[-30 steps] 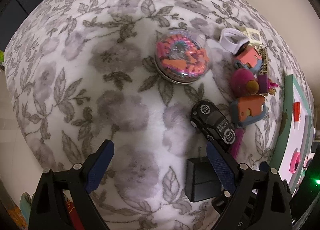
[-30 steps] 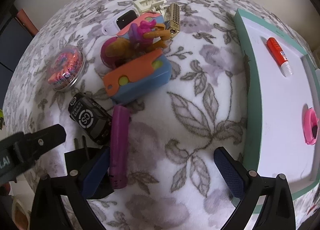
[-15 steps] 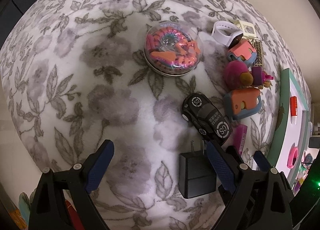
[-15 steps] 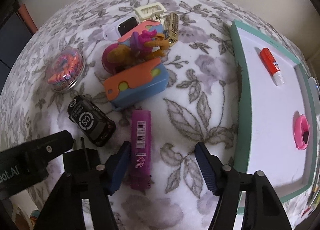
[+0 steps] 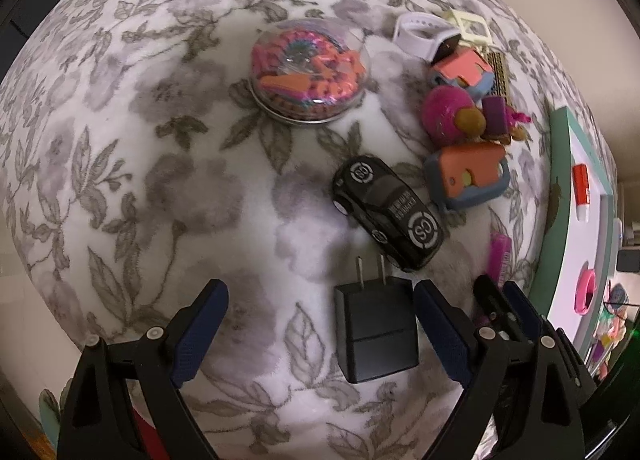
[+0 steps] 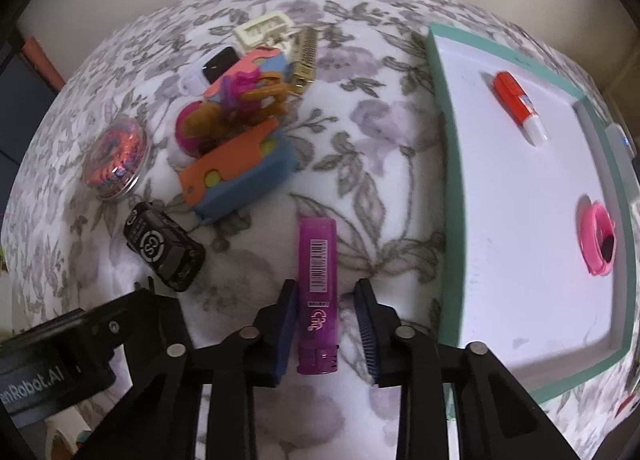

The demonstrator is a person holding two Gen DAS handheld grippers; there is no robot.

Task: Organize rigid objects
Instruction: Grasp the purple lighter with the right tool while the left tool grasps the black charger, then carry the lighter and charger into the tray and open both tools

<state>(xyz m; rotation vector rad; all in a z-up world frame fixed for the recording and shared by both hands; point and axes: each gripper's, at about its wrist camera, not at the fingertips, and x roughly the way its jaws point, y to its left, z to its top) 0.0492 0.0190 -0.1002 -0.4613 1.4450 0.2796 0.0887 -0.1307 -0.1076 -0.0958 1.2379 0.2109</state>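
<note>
A purple lighter lies on the floral blanket between the fingers of my right gripper; the left pad touches it and the right pad stands a little off, so the jaws are not clamped. My left gripper is open wide, with a black plug adapter lying between its fingers nearer the right one. A black toy car lies just beyond the adapter. The lighter's tip shows at the right of the left wrist view.
A teal-rimmed white tray at right holds a red glue stick and a pink ring. A pile of toys with an orange-blue case and a round clear box lie farther back.
My right gripper has slid left over the purple lighter and narrowed its jaws around it. My left gripper has shifted so the black adapter sits between its fingers.
</note>
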